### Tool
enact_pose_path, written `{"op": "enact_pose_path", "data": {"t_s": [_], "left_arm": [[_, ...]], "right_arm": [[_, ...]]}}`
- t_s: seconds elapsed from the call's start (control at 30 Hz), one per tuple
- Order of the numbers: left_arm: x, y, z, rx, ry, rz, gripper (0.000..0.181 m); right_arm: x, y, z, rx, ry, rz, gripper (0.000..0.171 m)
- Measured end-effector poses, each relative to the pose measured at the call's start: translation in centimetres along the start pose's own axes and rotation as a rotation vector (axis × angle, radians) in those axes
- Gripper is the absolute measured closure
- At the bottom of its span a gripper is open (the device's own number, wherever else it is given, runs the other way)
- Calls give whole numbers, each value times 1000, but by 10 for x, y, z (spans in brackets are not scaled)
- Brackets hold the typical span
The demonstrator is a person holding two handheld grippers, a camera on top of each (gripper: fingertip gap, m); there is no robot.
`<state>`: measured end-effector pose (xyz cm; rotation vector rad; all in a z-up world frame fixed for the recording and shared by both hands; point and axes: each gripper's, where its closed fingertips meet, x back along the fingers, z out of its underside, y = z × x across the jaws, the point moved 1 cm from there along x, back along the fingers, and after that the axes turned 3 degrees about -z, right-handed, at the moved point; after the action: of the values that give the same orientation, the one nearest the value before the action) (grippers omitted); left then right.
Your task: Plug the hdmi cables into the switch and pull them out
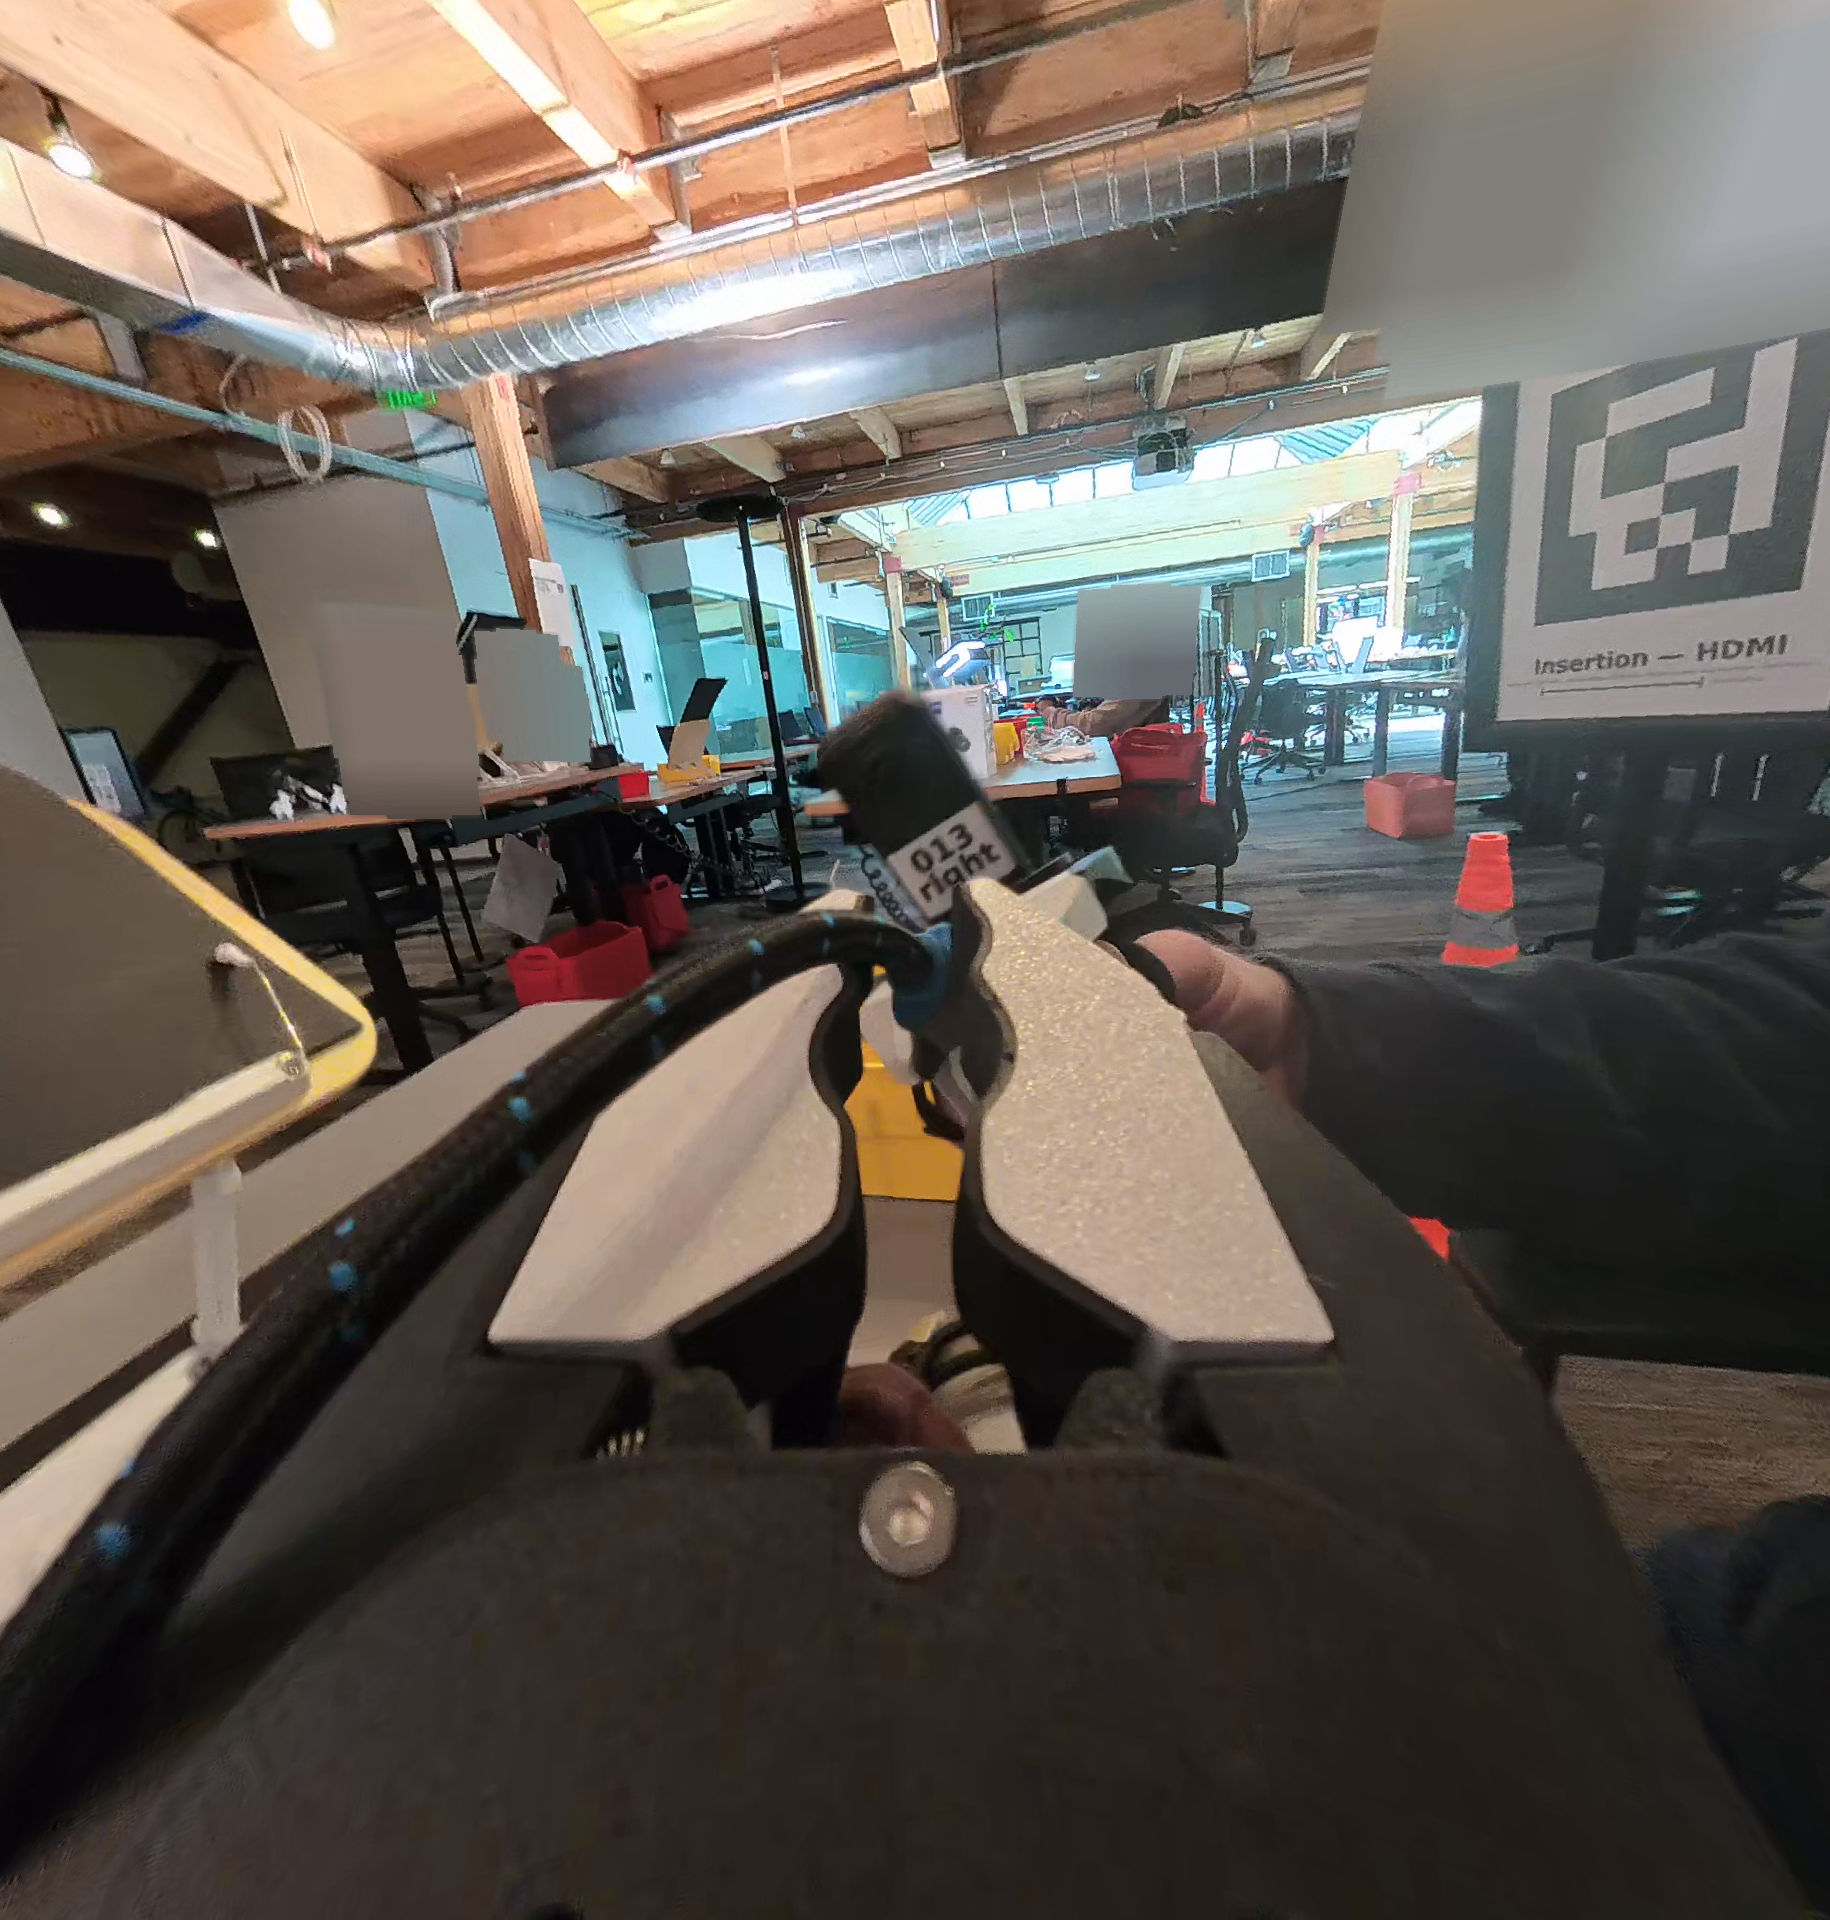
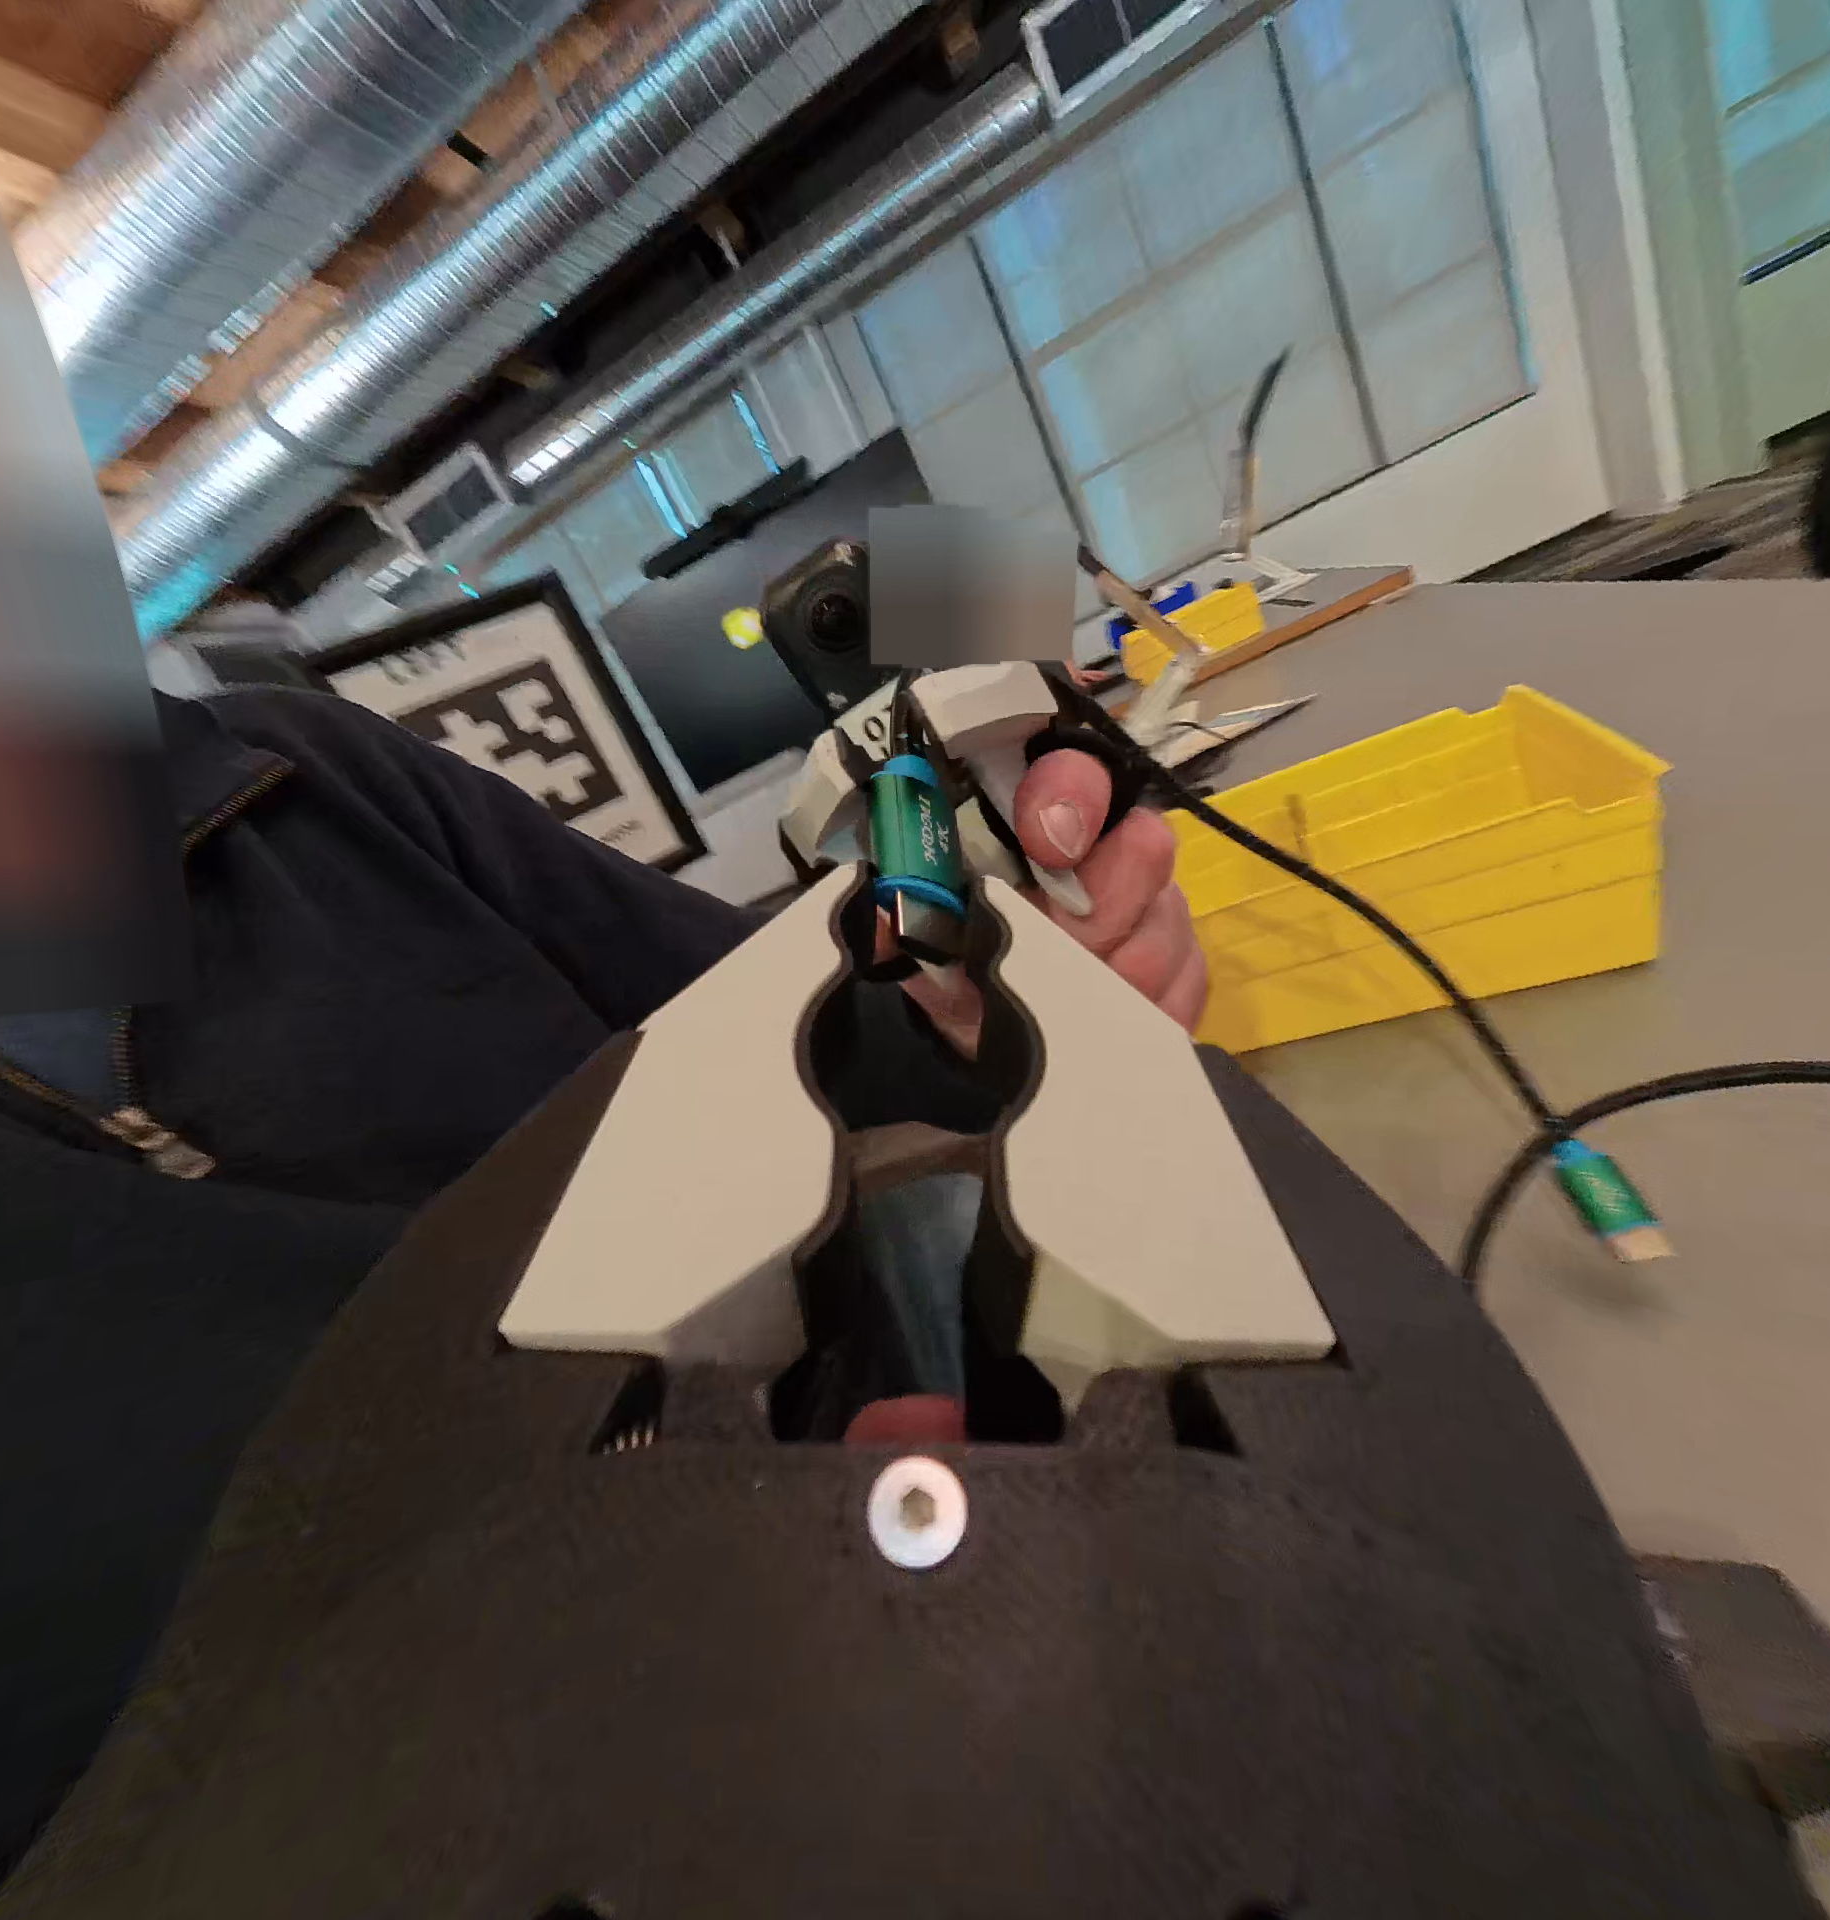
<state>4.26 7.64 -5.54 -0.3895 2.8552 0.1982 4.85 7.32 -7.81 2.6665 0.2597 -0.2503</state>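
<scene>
Grippers facing tip-to-tip | left gripper (image 1: 926, 987) grasping plug (image 2: 916, 854) | right gripper (image 2: 916, 925) nipping plug tip

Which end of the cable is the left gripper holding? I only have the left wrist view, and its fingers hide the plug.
Observer: The right wrist view shows the left gripper clamped on a green plug, with the metal end pointing into the right gripper.
Operator: Any other plug around?
Observer: Yes, a second green plug lies free on the grey table.
Operator: Anything else on it?
Observer: A yellow bin, farther back.
</scene>
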Motion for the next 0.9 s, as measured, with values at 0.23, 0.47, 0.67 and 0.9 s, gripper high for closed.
{"op": "enact_pose_path", "data": {"t_s": [0.23, 0.47, 0.67, 0.9], "left_arm": [[-4, 8, 11, 247, 79, 30, 148], [-11, 6, 21, 462, 168, 75, 137], [-13, 13, 23, 702, 155, 63, 143], [-14, 8, 36, 802, 241, 118, 150]], "right_arm": [[11, -13, -1, 405, 221, 329, 157], [19, -19, 2, 691, 452, 535, 161], [22, -26, 3, 880, 580, 677, 162], [27, -28, -1, 1114, 724, 807, 162]]}}
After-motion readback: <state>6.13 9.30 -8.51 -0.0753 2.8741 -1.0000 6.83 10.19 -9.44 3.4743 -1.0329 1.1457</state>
